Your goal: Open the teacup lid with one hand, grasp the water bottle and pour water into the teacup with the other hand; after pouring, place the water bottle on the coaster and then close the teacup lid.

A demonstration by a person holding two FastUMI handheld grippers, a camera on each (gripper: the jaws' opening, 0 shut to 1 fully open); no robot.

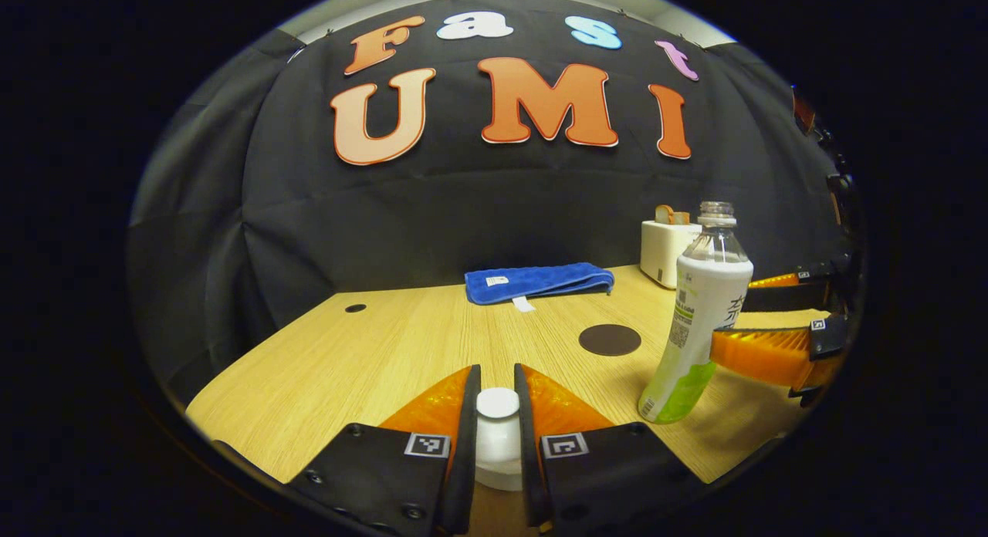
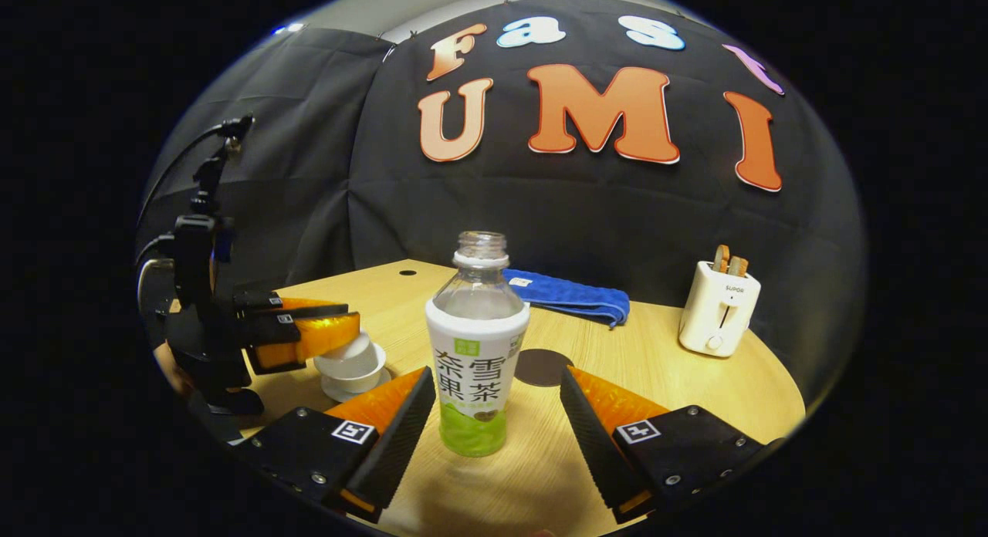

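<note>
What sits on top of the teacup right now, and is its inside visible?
The lid sits on the teacup, with the left gripper shut on the lid's knob. A saucer is beneath. The lid covers the cup's inside.

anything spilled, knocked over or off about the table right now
Nothing stands out. The water bottle stands upright with its cap off and no water shows on the table. The teacup sits level, the lid knob between the left tool's fingers.
</note>
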